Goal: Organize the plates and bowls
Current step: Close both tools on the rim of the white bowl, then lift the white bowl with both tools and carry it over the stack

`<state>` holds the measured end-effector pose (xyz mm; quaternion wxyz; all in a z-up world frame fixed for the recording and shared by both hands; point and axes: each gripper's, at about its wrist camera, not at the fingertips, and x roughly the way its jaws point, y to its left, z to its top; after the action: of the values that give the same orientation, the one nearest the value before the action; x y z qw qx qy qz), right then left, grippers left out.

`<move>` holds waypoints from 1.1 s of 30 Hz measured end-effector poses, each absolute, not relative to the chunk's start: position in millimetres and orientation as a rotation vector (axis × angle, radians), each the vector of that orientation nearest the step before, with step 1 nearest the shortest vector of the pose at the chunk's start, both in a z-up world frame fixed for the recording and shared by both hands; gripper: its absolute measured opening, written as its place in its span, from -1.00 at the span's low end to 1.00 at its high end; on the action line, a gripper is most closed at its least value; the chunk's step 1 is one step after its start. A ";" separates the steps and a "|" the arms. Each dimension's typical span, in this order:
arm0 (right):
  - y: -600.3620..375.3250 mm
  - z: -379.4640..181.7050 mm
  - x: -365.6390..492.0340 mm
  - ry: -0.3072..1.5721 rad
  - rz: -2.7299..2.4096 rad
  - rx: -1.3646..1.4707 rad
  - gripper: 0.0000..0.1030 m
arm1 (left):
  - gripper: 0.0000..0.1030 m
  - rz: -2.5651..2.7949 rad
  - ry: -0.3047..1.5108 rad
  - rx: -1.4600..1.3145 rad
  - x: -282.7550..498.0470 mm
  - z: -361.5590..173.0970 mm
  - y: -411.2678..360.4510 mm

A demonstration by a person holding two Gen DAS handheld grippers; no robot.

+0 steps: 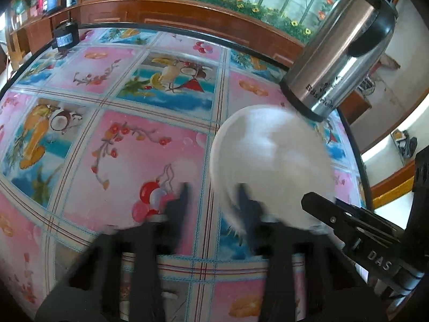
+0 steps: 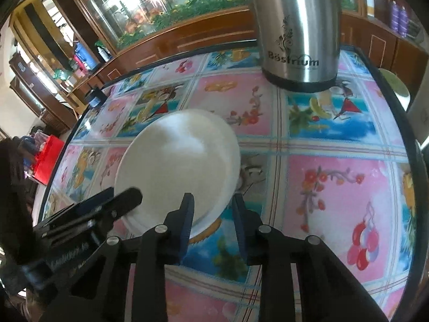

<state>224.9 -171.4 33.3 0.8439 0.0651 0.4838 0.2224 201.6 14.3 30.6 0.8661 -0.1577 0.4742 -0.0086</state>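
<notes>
A white plate (image 1: 270, 155) (image 2: 174, 161) lies on the table's colourful patterned cloth (image 1: 134, 139), just in front of a steel flask. My left gripper (image 1: 214, 198) straddles the plate's left rim: its right finger lies over the white surface and its left finger is just outside the edge, blurred. In the right wrist view the left gripper (image 2: 118, 196) pinches that rim. My right gripper (image 2: 213, 209) is shut on the plate's near right rim, which fills the gap between the fingers. In the left wrist view the right gripper (image 1: 313, 201) reaches onto the plate from the right.
A tall steel flask (image 1: 340, 61) (image 2: 297, 26) stands close behind the plate. A small black and blue device (image 1: 65, 37) (image 2: 95, 98) sits at the table's far left edge. The table's black rim (image 1: 359, 155) runs close on the right. A wooden cabinet with an aquarium (image 2: 161, 8) stands behind.
</notes>
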 end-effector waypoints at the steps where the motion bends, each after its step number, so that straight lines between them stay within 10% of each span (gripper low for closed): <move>1: -172.5 32.6 222.8 1.022 0.476 0.145 -0.45 | -0.60 -0.028 1.002 -0.330 201.6 30.1 13.7; 33: -135.8 29.1 63.1 1.084 0.419 -0.060 -0.47 | -0.73 -0.186 1.105 -0.204 12.7 35.3 38.8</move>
<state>63.1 -135.8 29.1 0.8355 -0.0282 0.5117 0.1980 12.7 38.8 35.3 0.8421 -0.0964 0.5233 -0.0883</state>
